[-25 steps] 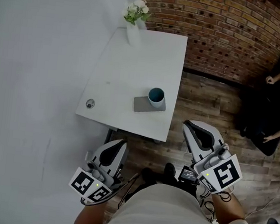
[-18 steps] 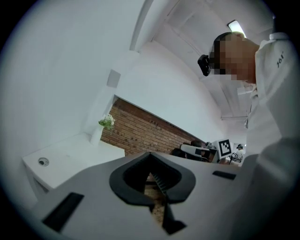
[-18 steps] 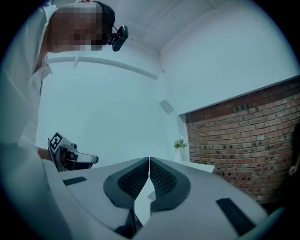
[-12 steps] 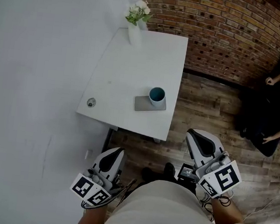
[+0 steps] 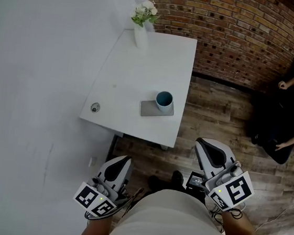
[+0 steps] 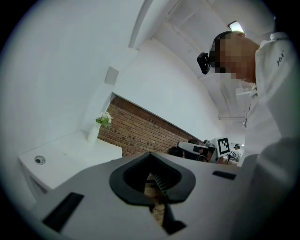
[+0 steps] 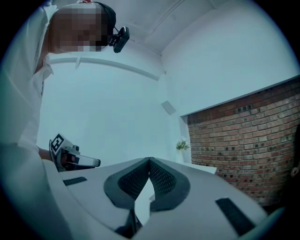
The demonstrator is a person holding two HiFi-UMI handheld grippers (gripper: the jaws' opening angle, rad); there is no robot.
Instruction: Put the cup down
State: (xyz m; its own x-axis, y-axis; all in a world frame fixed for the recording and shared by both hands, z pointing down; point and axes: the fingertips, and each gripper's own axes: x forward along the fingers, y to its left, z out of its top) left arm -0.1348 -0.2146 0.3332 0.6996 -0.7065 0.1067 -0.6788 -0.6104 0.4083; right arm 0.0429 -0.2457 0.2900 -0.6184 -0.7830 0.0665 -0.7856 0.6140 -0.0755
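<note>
A teal cup (image 5: pixel 164 99) stands upright on a grey mat (image 5: pixel 150 109) near the right front of the white table (image 5: pixel 141 71). Neither gripper touches it. My left gripper (image 5: pixel 122 160) hangs low by my body, in front of the table's near edge, with its jaws shut and empty (image 6: pixel 150 153). My right gripper (image 5: pixel 206 143) is over the wooden floor to the right of the table, a good way short of the cup. Its jaws are also shut with nothing between them (image 7: pixel 149 159).
A white vase with flowers (image 5: pixel 142 16) stands at the table's far corner, and a small round fitting (image 5: pixel 95 108) sits near its front left corner. A white wall runs along the left, a brick wall (image 5: pixel 241 30) behind. A person in black (image 5: pixel 291 104) is at the right.
Both grippers have drawn slightly back and down toward my body, the left one more. The cup and mat have not moved.
</note>
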